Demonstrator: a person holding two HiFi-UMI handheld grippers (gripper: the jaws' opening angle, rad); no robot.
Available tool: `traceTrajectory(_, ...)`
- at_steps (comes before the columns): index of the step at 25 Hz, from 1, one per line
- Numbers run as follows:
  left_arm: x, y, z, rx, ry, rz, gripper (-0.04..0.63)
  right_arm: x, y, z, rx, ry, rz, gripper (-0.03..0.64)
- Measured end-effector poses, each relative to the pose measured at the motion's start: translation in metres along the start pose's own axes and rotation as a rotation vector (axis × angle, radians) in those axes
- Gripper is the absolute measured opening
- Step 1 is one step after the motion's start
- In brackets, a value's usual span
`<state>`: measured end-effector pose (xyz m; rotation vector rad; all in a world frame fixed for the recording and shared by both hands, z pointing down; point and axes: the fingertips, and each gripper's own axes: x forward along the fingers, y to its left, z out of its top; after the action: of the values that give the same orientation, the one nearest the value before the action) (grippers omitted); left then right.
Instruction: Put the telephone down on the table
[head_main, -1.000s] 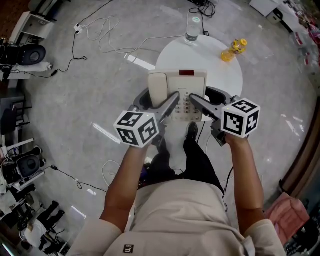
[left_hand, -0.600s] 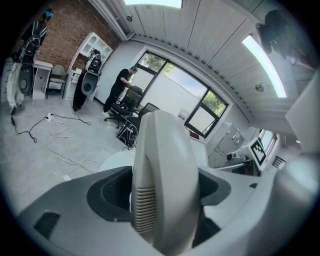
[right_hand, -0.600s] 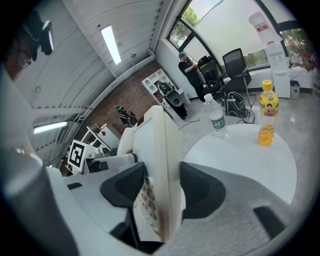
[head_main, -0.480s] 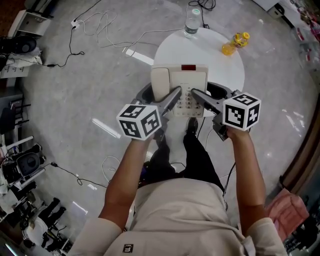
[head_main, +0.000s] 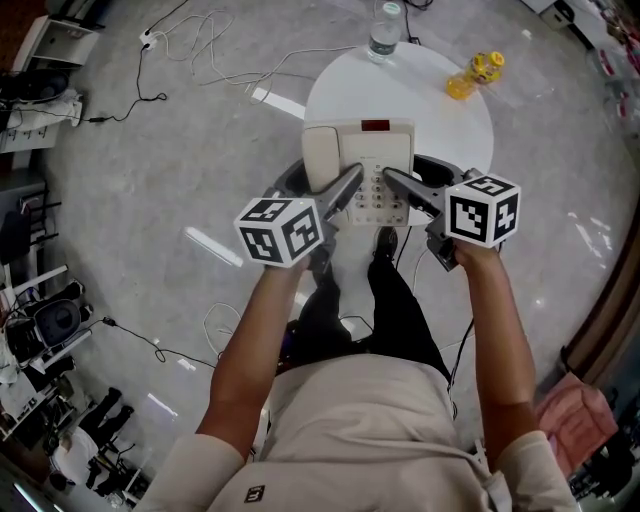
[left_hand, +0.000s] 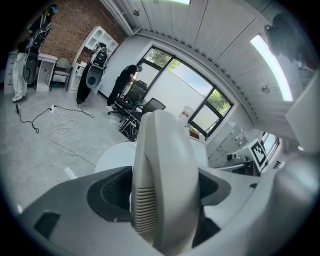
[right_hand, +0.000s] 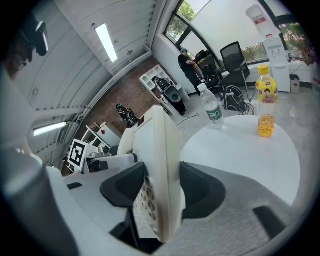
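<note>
The telephone (head_main: 360, 170) is cream with a keypad, a red window at its top and its handset lying along its left side. It is held level at the near edge of the round white table (head_main: 420, 90); whether it touches the tabletop I cannot tell. My left gripper (head_main: 343, 192) is shut on its left side, where the handset (left_hand: 162, 175) fills the jaws (left_hand: 165, 197). From the other side my right gripper (head_main: 402, 186) is shut on the keypad edge (right_hand: 150, 200), seen between its jaws (right_hand: 160, 192).
A water bottle (head_main: 385, 30) stands at the table's far rim and a yellow drink bottle (head_main: 475, 75) at its far right. Cables (head_main: 200, 50) trail over the floor at the left. The person's legs (head_main: 390, 320) are below the telephone. Office chairs and a standing person (left_hand: 125, 82) are far off.
The head view has drifted, so table and telephone sit slightly higher in the picture. Both grippers keep the same hold on the telephone at the table's near edge.
</note>
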<state>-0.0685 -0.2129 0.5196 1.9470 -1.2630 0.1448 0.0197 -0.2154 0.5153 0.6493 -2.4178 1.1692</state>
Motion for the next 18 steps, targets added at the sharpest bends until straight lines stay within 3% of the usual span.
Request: traceTrajectory(18,0.029,0.021,-0.027,-0.042,0.045,0.024,0.357,0.020,-0.034,-0.019,0.033,0.051,-0.004,0.213)
